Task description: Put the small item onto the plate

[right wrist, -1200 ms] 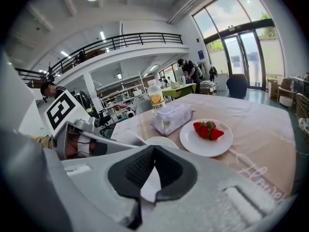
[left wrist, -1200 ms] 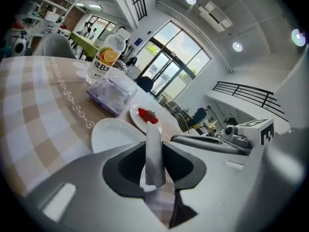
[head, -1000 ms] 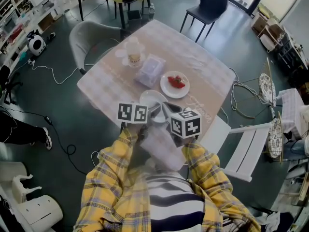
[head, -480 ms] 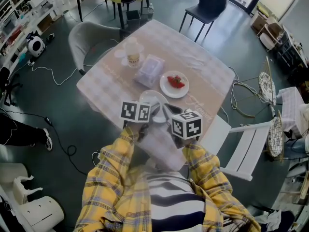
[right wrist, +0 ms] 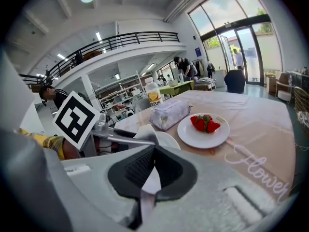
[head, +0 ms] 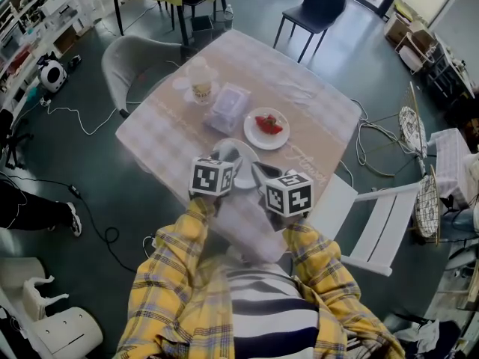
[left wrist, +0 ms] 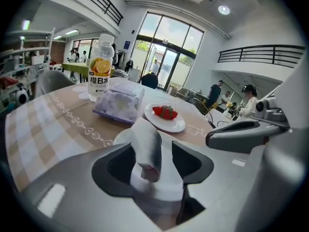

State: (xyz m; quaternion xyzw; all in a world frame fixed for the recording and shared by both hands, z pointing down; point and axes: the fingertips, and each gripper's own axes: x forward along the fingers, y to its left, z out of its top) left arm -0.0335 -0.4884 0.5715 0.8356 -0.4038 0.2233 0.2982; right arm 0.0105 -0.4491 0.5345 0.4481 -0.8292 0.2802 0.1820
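So the limp, rolled-up white paper-like piece is hanging between the two claws, right over the near side of the empty round white plate. As far as I can tell it isn't lying flat on the plate yet. The left gripper is standing spread; its jaws have just been opening, and the roll is sitting loose in the gap with the pads not squeezing it. The right gripper is pinching a thin white tail of what looks like the same piece.

My take: the right claw should be carrying it a touch further over the plate's middle and lowering before letting go, so it isn't flopping off the rim onto the checked tablecloth.

Containers: the near plate is sitting bare. The second white plate beyond it is holding red strawberries. A crinkly lilac plastic tissue pack and a clear lemon-label bottle are standing further back.
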